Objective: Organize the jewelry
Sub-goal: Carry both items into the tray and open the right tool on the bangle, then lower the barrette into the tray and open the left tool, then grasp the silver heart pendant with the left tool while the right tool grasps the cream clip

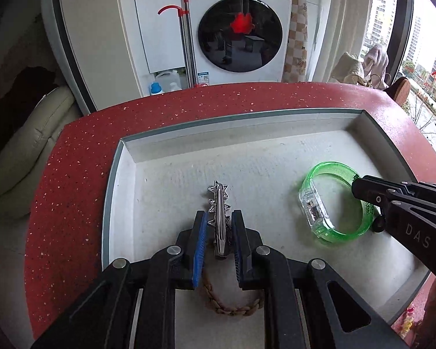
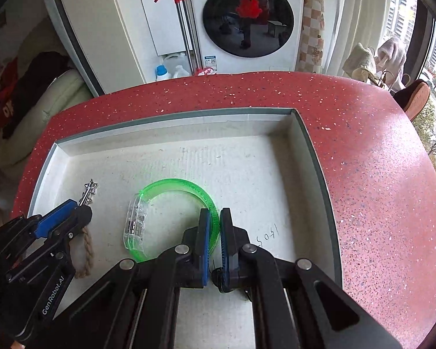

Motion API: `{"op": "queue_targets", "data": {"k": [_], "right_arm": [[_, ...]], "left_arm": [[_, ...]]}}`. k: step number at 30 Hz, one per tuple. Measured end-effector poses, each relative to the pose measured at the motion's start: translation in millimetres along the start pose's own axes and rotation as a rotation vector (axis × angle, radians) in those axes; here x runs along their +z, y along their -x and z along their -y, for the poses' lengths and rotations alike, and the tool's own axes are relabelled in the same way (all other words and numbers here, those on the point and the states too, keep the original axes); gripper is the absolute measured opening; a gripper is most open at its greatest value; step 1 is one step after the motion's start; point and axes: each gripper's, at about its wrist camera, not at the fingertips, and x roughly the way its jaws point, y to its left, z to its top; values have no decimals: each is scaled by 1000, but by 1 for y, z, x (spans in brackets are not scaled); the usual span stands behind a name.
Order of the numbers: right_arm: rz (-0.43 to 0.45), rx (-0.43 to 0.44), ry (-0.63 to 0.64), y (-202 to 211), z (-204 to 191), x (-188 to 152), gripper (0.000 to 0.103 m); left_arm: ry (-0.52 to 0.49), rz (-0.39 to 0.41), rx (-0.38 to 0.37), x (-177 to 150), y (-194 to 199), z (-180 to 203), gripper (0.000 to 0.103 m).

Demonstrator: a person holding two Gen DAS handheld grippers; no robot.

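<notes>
Table (image 1: 72, 174), red and speckled, is holding a big white tray (image 1: 113, 192). Inside the tray, a green bangle (image 2: 189, 186) is lying near the middle, a brown braided cord (image 1: 232, 309) is sitting by the near edge, and a silver clip (image 1: 218, 218) is hanging just above it. The right gripper (image 2: 215, 232) is pinching the bangle's rim, jaws pressed almost together. The left gripper (image 1: 219, 232) is squeezing the clip. The grippers are hiding part of the cord, and its ends are hard to see.
</notes>
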Motion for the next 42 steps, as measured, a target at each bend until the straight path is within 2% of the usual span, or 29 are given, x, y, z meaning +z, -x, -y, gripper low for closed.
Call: {"op": "queue_targets", "data": {"k": [2,4,5,6,8,16,20,21,22,24,26,27,30,31,33,39,42], "right_arm": [[2,6,3,0,0,-1,8],[0,22,-2,2,-1,-1,13],[5,33,-12,3,0,-2,23],[14,44,-21,6,2,-2,44],[49,57,-34,15,3,-3,66],[147,88,-69,61,9,-10,67],[167,104,-94,79,13,-18,71],[168,107,-97,82,13,-20,72],[169,109,-98,85,14,-23,73],[175,109,-100,91,14,-26,75],[182,117,-106,99,15,-32,76],[186,122,-112,103,16,-35,80],[199,140,-130,115,18,-45,83],[207,150,-136,121,19,-50,86],[229,160,-144,131,20,-60,103],[284,191,-155,161,20,-101,103],[292,219,-193,171,26,-122,103]], "left_arm": [[2,-4,2,3,-1,1,35],[10,-5,1,2,0,1,35],[14,-4,4,2,1,0,35],[17,-1,4,2,2,0,35],[15,2,5,0,4,0,35],[14,57,6,2,26,1,36],[27,62,-12,1,37,-2,36],[29,62,-11,1,38,-2,53],[33,61,-10,1,40,-4,101],[58,101,7,-1,50,-7,103],[47,105,-6,-4,59,-8,103],[40,108,-7,-5,64,-7,103],[19,166,-1,-13,88,-6,103],[15,175,-9,-17,96,-7,103],[10,176,-39,-27,109,-9,103],[44,135,-146,-69,140,-16,103],[52,111,-164,-95,153,-15,103]]}}
